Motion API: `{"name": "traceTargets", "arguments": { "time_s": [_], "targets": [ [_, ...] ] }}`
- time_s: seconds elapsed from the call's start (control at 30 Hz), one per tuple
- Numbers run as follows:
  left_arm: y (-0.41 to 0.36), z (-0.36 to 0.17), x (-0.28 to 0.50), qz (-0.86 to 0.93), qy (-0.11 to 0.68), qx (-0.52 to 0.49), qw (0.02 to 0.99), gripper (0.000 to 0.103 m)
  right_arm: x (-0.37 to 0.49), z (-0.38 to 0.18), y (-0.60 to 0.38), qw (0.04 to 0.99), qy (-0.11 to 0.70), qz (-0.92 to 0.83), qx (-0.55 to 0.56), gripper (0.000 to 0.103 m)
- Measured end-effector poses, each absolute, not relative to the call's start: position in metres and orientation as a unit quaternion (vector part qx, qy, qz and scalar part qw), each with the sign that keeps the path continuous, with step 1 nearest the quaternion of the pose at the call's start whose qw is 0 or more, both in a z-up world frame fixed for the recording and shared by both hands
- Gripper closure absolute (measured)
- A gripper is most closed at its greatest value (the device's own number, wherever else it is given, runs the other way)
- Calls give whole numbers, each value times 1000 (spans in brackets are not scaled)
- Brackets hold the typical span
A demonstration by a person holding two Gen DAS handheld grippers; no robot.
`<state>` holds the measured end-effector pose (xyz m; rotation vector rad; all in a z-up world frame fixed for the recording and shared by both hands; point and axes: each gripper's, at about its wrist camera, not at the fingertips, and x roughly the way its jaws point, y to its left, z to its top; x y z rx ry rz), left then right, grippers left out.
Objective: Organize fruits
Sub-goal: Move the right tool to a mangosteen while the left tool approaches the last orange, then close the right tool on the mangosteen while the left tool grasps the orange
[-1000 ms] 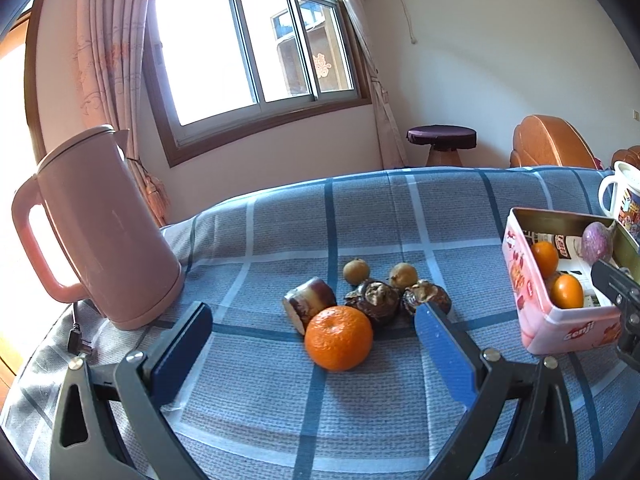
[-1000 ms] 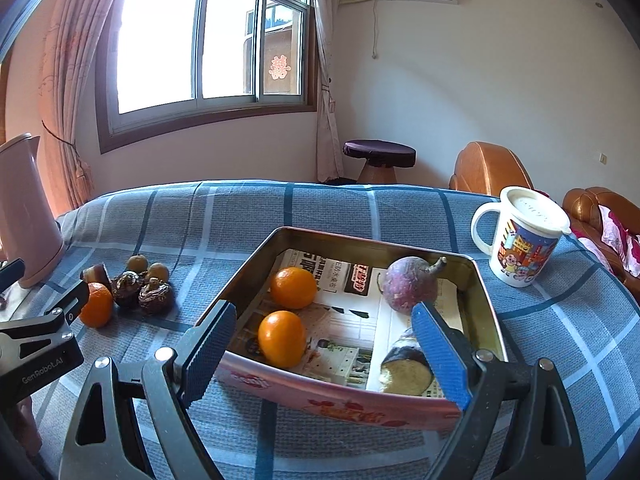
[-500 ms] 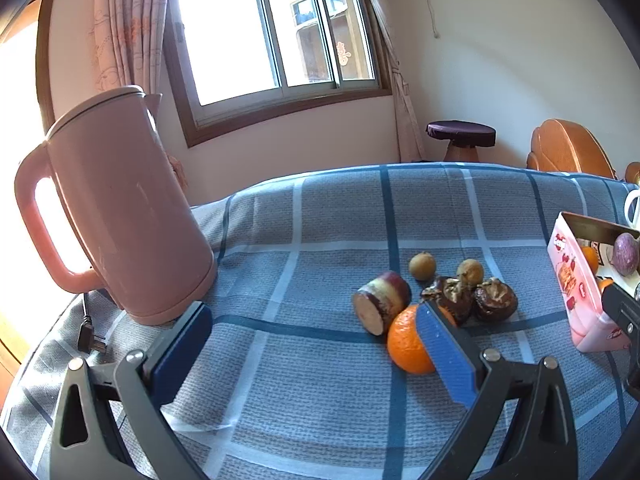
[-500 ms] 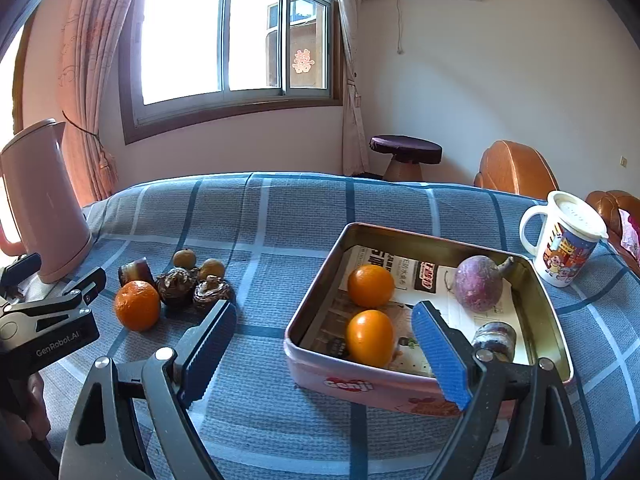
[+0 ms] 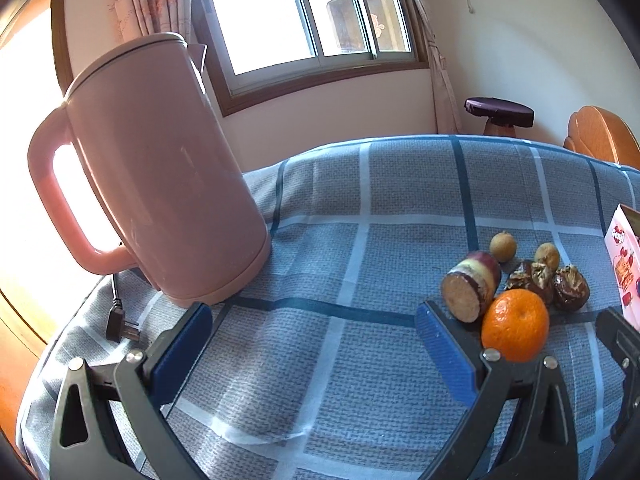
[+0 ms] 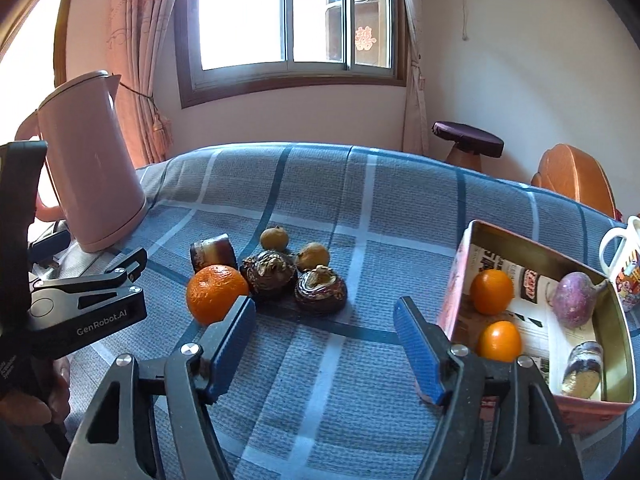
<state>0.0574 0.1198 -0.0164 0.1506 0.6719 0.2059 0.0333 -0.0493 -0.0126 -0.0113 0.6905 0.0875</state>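
Note:
An orange (image 6: 217, 294) lies on the blue checked cloth with a cut purple yam piece (image 6: 213, 251), two dark wrinkled fruits (image 6: 270, 274) and two small brown fruits (image 6: 273, 237). The pile also shows in the left wrist view, with the orange (image 5: 515, 324) to the right of my fingers. A pink tin (image 6: 456, 280) at right holds two oranges (image 6: 491, 291), a purple yam (image 6: 573, 299) and a cut piece. My right gripper (image 6: 324, 344) is open and empty, just short of the pile. My left gripper (image 5: 312, 352) is open and empty over bare cloth.
A pink electric kettle (image 5: 160, 176) stands at the table's left, its plug (image 5: 120, 326) lying on the cloth. A printed white mug (image 6: 624, 264) stands right of the tin. A stool (image 6: 468, 146) and a wooden chair (image 6: 572, 180) stand beyond the table.
Both grippers have swung left. The right one left the tin and now faces the fruit pile. The left one now faces the kettle, with the pile at its right. Both stayed open.

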Motion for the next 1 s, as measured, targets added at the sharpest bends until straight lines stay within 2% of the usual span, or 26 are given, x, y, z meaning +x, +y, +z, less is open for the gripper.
{"name": "traceTargets", "arguments": {
  "time_s": [0.17,0.37,0.47,0.67,0.77,0.83,1.0],
  "targets": [
    [122,-19,60,87,336,69,935,0,66,-25,-46,924,381,37,-21,41],
    [118,-19,60,74,340,70,935,0,84,-30,-43,917,393,33,-61,42],
    [113,-18,59,77,335,83,935,0,86,-31,-35,916,392,44,-75,48],
    [111,-15,58,73,333,84,936,0,101,-42,-40,898,432,66,-51,50],
    [111,-14,58,70,333,83,937,0,102,-42,-43,898,432,73,-35,50],
    [110,-14,58,66,333,81,937,0,100,-41,-38,898,430,81,-41,61],
    [109,-13,57,54,334,75,938,0,83,-33,-40,909,408,83,-19,62]
  ]
}}
